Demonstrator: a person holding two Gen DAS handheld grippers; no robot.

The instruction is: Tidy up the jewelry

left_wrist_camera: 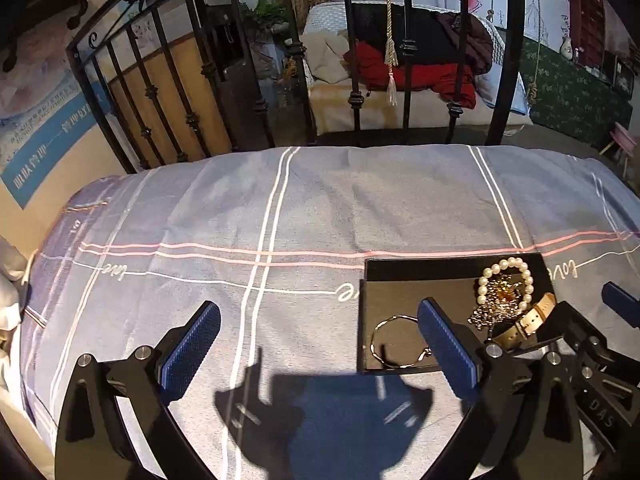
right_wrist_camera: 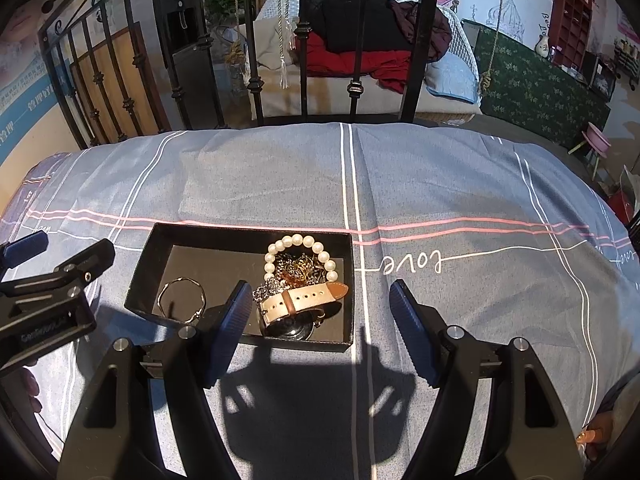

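We saw the left gripper (left_wrist_camera: 320, 344) with its jaws spread wide and nothing between them, only the striped bedsheet (left_wrist_camera: 280, 208). Its right finger stood over the near edge of the black box (left_wrist_camera: 400, 268), beside a thin silver bangle (left_wrist_camera: 394, 342). The right gripper (right_wrist_camera: 320, 320) was also wide and held nothing. Its left finger covered the near wall of the black box (right_wrist_camera: 192, 232). Just past that finger lay a watch (right_wrist_camera: 304, 300) with a pale strap. Beyond the watch was a pearl bracelet (right_wrist_camera: 296, 240) around a tangle of gold chains (right_wrist_camera: 300, 270). The bangle (right_wrist_camera: 182, 298) lay to the left of this finger. Far ahead stood a black iron bed frame (right_wrist_camera: 252, 40).
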